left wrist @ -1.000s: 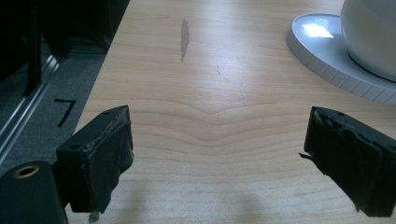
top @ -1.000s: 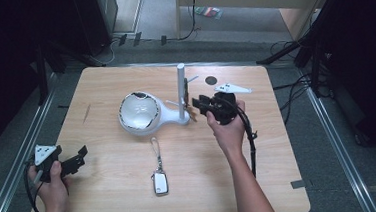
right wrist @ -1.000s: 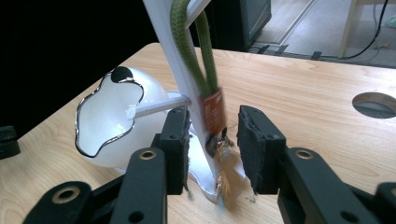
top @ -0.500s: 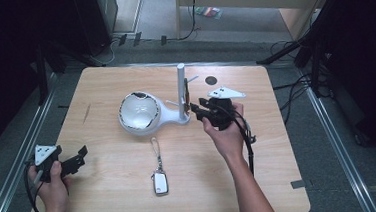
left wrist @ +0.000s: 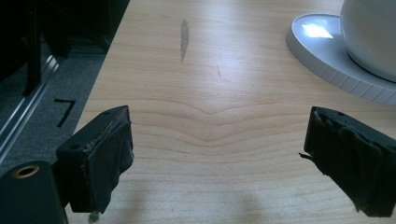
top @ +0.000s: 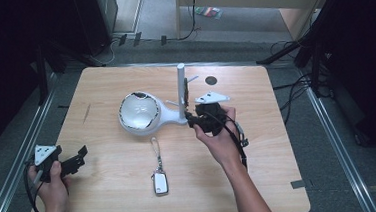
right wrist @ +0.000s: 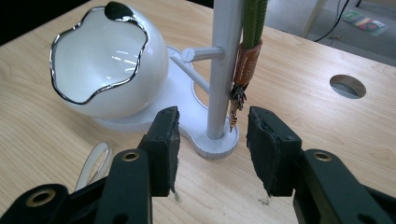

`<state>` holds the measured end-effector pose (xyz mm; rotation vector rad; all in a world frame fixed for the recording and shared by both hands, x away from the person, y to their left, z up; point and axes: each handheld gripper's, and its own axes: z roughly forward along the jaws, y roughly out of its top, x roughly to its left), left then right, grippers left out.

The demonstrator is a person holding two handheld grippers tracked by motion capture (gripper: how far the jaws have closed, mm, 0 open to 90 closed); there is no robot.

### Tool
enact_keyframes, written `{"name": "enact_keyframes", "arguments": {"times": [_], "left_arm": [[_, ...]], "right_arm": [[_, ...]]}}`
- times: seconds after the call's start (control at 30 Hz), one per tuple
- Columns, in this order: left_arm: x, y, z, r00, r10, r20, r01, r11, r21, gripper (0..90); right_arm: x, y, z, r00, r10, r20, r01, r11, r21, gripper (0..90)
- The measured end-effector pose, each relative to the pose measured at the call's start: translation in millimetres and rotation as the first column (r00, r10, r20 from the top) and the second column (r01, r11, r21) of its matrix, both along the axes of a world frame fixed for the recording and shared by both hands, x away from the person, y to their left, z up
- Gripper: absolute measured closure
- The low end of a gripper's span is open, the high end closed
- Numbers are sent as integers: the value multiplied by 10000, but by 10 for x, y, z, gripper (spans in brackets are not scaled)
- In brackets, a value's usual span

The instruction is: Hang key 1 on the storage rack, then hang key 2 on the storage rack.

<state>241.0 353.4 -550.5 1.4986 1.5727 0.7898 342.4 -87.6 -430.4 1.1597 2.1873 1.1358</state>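
While our right gripper (right wrist: 212,140) sits centre frame with jaws parted, just opening, gripping nothing, the green lanyard (right wrist: 252,28) hangs on the white stand's post (right wrist: 223,70) just beyond. Risk: we clip the post pulling away and tip the stand. Left gripper (left wrist: 219,158) lower left over worktop (left wrist: 210,93), jaws released.

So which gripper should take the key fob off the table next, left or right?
Probably right. The right gripper, jaws just opening with nothing between them, sits by the white stand where a green strap already hangs, nearer the key fob. The left gripper is open at the table's left edge.
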Motion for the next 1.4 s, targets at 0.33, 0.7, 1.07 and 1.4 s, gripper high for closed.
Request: {"name": "enact_keyframes", "arguments": {"times": [0.33,0.7,1.07,1.4], "left_arm": [[-1,-2,0,10000,17,20,-17,10000,42,83],[-3,-8,0,10000,1,44,-1,10000,47,83],[2,-20,1,10000,-51,16,51,9999,119,83],[2,-23,2,10000,-66,-1,66,9999,154,83]], "right_arm": [[-133,165,-35,9961,20,-882,-51,9994,-348,518],[-264,305,-135,9753,122,-2207,-298,9966,-764,487],[-322,422,-206,9588,154,-2835,-446,9943,-968,469],[-377,589,-307,9275,497,-3705,-1065,9852,-1344,469]]}}
